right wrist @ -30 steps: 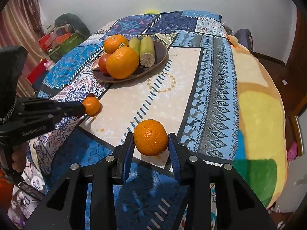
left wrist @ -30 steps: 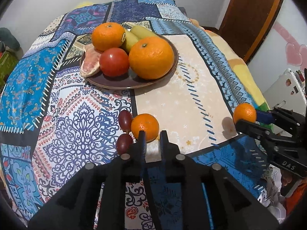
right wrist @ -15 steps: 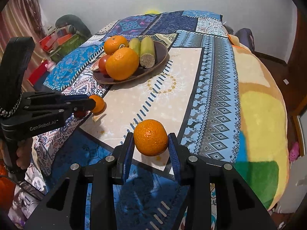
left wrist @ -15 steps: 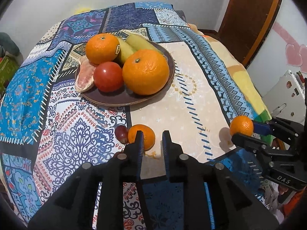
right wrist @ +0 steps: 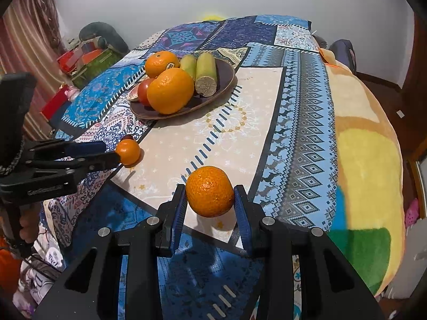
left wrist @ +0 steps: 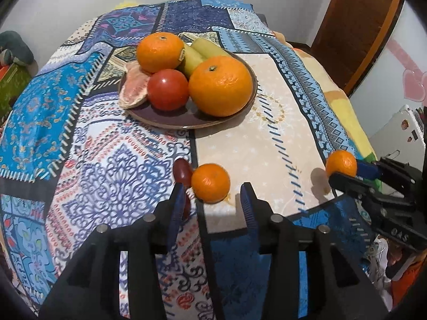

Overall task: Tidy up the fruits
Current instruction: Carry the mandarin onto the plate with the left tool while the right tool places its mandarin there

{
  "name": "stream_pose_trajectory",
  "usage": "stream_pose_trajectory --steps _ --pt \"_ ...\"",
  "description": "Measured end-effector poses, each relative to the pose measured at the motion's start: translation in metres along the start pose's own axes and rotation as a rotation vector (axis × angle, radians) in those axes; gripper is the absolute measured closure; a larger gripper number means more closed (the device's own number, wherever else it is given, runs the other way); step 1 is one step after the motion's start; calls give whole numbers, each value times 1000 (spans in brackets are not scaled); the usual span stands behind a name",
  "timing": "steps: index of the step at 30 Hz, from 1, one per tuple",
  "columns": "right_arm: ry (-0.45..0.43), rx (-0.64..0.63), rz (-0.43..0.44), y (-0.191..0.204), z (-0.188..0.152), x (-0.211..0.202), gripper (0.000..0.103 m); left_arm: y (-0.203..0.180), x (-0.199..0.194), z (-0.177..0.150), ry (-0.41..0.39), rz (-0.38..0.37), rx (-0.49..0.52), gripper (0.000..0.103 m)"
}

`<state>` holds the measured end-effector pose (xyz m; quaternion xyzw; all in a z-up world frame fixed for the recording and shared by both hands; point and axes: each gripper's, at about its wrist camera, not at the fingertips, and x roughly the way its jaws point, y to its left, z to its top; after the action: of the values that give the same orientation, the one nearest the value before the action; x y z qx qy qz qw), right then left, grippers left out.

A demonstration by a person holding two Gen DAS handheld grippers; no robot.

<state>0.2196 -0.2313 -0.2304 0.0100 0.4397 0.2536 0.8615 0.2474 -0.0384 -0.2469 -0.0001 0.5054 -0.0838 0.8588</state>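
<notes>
The right gripper has its fingers clenched on a mandarin, held off the patterned bedspread that covers the bed. The left gripper has its fingers spread wide and grasping nothing; a second mandarin lies on the cloth just ahead of and between their tips, with a dark red grape touching its left side. Farther ahead of both sits the brown plate bearing two large oranges, a tomato and green stalks.
</notes>
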Motion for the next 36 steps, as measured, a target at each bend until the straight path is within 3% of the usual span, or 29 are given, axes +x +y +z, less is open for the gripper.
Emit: stream_pose_trajectory --steps 5,8,19,28,36 --pt "2 10 0 -4 0 1 70 -9 15 4 12 54 24 61" --pt "6 12 1 -6 0 2 70 -13 15 2 -10 97 50 70" --pt "-14 -21 -1 1 17 2 70 6 -24 8 -99 39 3 70" --pt "-92 -62 0 18 64 1 70 34 -53 31 -193 27 -36 70" --pt "-141 -95 12 34 105 13 70 60 -48 52 -218 36 -65 70"
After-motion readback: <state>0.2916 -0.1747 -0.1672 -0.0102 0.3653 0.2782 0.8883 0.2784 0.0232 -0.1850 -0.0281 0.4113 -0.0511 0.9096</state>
